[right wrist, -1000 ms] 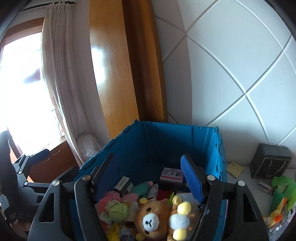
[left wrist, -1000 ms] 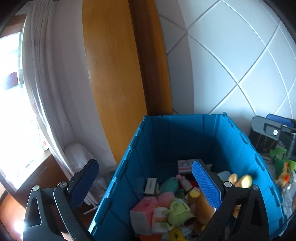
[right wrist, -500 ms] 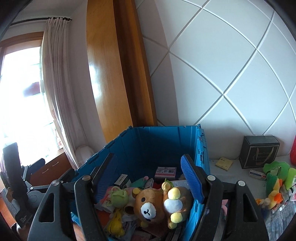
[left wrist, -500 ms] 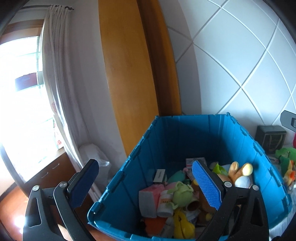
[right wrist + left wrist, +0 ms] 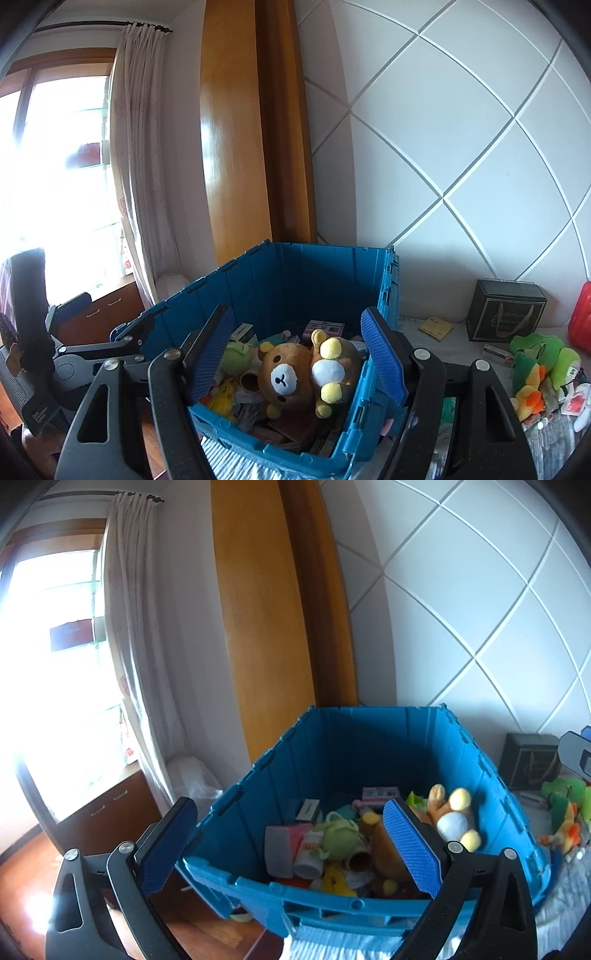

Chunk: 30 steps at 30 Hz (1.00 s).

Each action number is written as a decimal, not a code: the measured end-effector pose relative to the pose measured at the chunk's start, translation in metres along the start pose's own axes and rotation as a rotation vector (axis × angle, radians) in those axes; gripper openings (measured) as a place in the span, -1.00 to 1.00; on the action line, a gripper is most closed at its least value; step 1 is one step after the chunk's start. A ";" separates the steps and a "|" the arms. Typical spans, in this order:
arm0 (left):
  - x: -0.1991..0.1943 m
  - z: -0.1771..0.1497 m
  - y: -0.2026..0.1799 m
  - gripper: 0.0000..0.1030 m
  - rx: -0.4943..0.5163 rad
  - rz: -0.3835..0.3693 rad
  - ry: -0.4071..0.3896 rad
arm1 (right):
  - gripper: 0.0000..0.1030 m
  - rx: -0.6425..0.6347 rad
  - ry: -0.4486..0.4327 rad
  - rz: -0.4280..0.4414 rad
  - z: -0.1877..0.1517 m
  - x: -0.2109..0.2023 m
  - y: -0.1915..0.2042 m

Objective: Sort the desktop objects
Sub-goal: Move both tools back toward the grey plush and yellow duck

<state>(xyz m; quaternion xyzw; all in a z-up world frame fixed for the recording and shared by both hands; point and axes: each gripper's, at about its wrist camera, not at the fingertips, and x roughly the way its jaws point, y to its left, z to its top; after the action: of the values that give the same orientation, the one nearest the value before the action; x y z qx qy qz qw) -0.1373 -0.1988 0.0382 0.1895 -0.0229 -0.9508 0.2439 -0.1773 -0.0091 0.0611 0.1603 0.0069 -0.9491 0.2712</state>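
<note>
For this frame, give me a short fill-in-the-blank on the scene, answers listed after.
1. The brown bear plush lies inside the ____ crate.
2. Both the left gripper and right gripper have their fingers ____.
3. The yellow sticky-note pad lies between the crate and the ____ box.

Answers: blue; open; black

Daylight blows out the window (image 5: pixel 55 701) at left, fisheye bending the edges, the crate (image 5: pixel 369 757) interior shadowed.

A brown bear plush (image 5: pixel 291 373) lies face-up atop toys and boxes filling the open blue crate (image 5: pixel 325 273).
</note>
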 end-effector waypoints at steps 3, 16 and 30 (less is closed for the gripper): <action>-0.020 -0.009 -0.013 0.99 -0.008 0.004 0.006 | 0.39 -0.004 0.002 0.005 -0.009 -0.019 -0.011; -0.097 -0.027 -0.090 0.99 0.004 -0.057 -0.001 | 0.39 0.023 0.006 -0.044 -0.037 -0.110 -0.087; -0.121 -0.038 -0.186 0.99 0.101 -0.208 -0.009 | 0.39 0.151 0.028 -0.312 -0.075 -0.187 -0.227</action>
<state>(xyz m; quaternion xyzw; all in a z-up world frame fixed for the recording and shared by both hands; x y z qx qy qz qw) -0.1100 0.0243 0.0202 0.1984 -0.0521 -0.9695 0.1339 -0.1220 0.2879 0.0310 0.1907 -0.0360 -0.9751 0.1076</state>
